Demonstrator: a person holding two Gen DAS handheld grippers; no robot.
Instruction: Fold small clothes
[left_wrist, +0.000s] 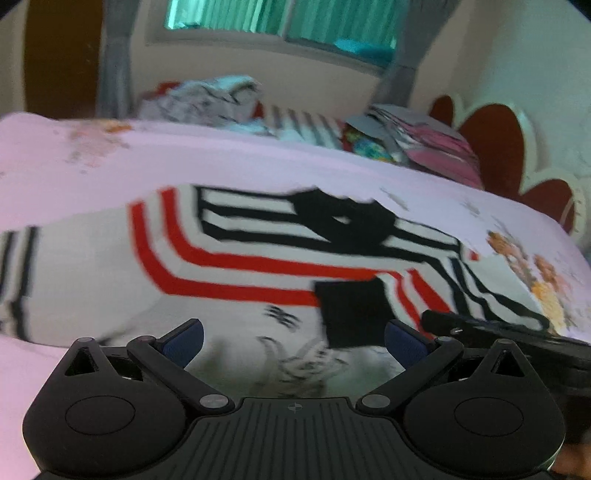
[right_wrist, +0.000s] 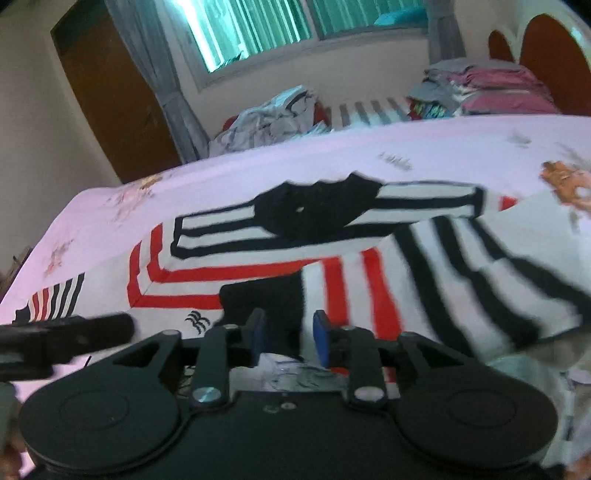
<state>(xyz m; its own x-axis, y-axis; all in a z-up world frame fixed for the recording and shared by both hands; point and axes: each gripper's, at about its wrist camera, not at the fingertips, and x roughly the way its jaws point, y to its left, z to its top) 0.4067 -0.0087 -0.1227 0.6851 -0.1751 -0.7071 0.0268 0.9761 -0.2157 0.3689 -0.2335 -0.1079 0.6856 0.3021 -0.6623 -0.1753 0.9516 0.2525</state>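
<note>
A small white shirt with red and black stripes, a black collar and a black chest patch lies spread on the pink bedsheet. My left gripper hovers over the shirt's lower front, open wide, with nothing between its blue pads. In the right wrist view the shirt fills the middle, and a black-striped sleeve lies folded over its right side. My right gripper stands narrowly open just above the black patch, its pads not pressing cloth. Each gripper shows at the edge of the other's view.
A loose heap of clothes lies at the far side of the bed. A folded stack sits by the red and white headboard. A brown door and a curtained window are behind.
</note>
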